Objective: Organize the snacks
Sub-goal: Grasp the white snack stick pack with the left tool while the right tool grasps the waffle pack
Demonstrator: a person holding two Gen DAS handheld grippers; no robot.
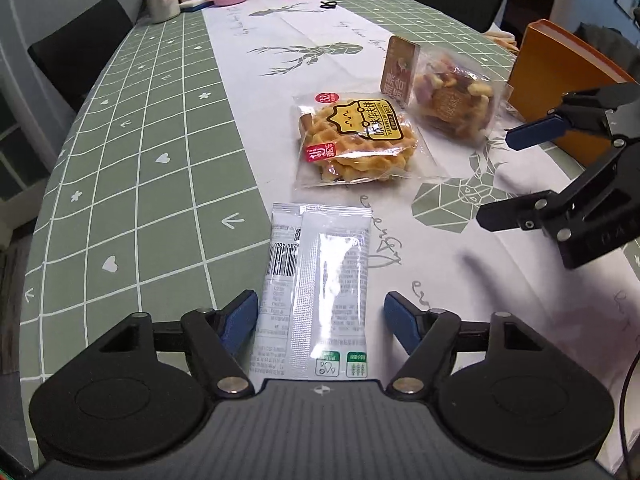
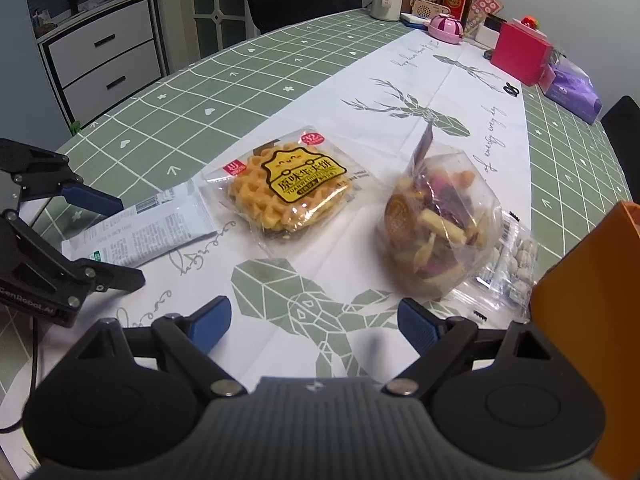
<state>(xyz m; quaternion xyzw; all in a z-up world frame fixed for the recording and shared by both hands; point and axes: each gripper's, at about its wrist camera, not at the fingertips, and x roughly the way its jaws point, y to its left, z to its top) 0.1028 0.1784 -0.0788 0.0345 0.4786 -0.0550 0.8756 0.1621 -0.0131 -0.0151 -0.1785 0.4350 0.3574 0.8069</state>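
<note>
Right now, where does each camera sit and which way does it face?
Left wrist: rides the left tongs, angled down at the white sachet between its open blue pads; the right tongs show at the right edge.
Right wrist: rides the right tongs, angled down over bare tablecloth; the left tongs show at left, beside the sachet.
Shared: sachet, waffle pack, mixed snack bag, orange box.

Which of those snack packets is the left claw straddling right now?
The flat white sachet, barcode side up, lies between the open fingers of the left gripper. The waffle packet and the clear bag of mixed chips lie farther away on the tablecloth.
</note>
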